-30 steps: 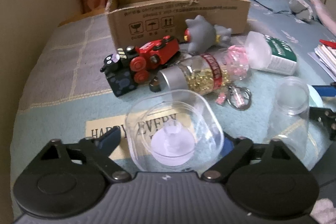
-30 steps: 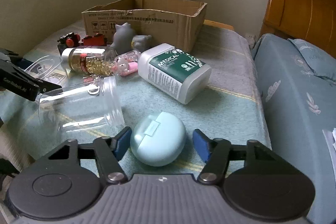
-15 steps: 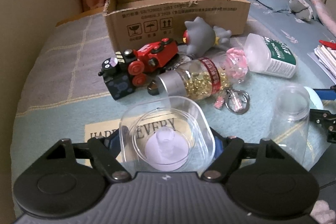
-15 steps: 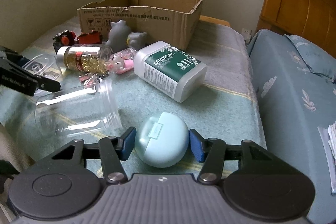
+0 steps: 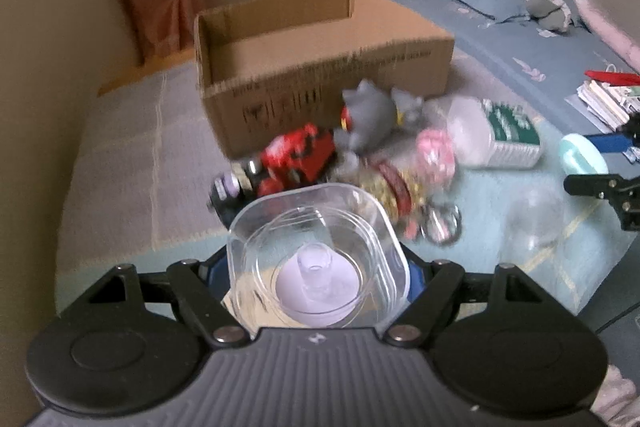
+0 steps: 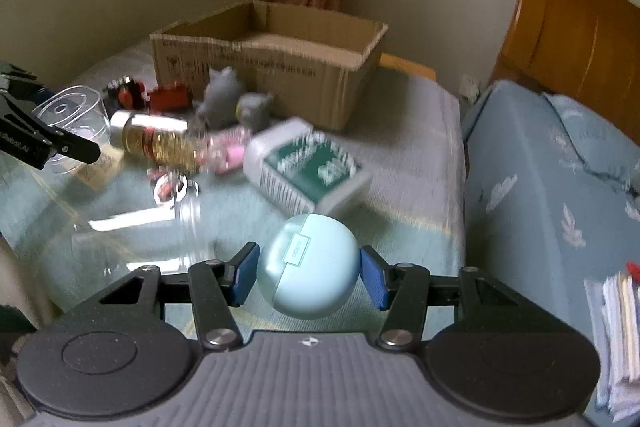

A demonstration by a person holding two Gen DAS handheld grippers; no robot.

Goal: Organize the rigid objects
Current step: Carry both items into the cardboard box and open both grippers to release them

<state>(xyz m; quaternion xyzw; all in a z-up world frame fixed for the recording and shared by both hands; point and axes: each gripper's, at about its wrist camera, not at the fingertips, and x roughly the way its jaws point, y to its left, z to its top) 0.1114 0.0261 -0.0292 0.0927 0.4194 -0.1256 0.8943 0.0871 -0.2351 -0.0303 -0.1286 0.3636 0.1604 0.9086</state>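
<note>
Left wrist view: left gripper (image 5: 318, 273) clamps a clear tub (image 5: 318, 259), right gripper (image 6: 308, 273) a round blue case (image 6: 308, 265), both short of the box (image 5: 320, 63). Blur hides the contact; the smooth tub may slip.

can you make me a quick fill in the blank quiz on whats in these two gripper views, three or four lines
1. The left gripper is clamped on a clear plastic ____.
2. The right gripper holds a round, pale ____ case.
3. Behind the toys stands an open ____ box.
4. The white bottle with the green label lies on its ____.

Missing words: container; blue; cardboard; side
</note>
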